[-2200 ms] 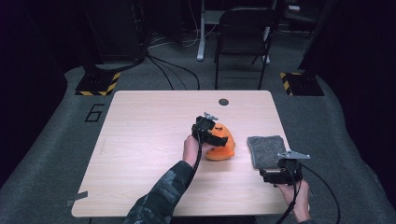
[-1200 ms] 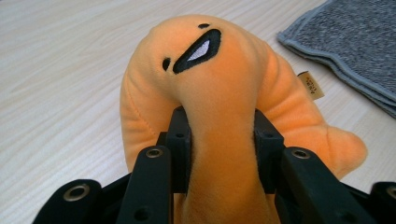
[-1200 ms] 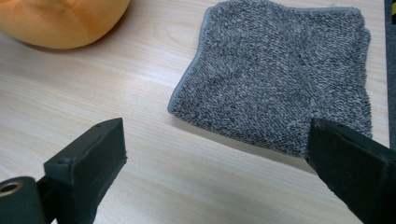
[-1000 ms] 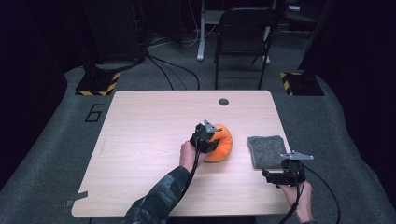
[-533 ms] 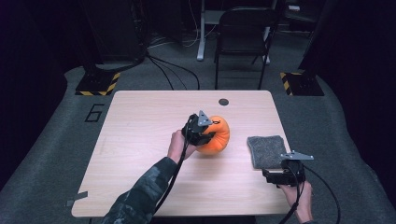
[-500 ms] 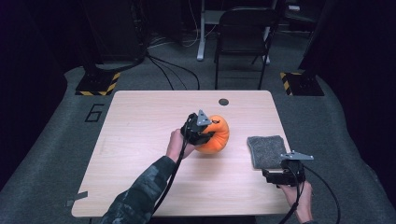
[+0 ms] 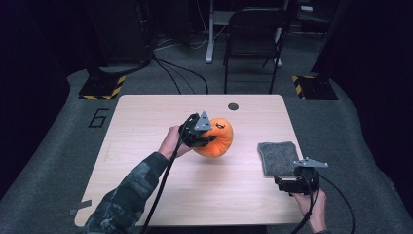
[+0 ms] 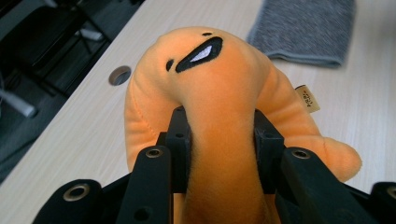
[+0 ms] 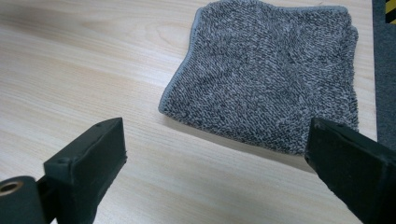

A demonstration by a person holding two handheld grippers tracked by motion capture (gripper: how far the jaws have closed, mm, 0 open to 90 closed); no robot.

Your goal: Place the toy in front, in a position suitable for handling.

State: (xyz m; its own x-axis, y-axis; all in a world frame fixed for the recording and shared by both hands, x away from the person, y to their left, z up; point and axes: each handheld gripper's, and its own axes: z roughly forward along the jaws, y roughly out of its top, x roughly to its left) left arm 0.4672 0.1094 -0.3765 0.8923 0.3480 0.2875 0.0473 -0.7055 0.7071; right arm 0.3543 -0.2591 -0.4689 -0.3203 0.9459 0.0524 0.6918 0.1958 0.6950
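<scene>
Our left gripper pinches the orange plush toy around its middle, the jaws pressed into the soft fabric, and holds it over the centre of the wooden table. Our right gripper rests low near the table's right front edge, jaws spread wide with nothing between them, just short of the folded grey towel.

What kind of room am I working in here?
Likely a lab or recording space: a bare wooden table on grey carpet, hazard-striped stand bases, loose floor cables, a folding chair, dark surroundings.
</scene>
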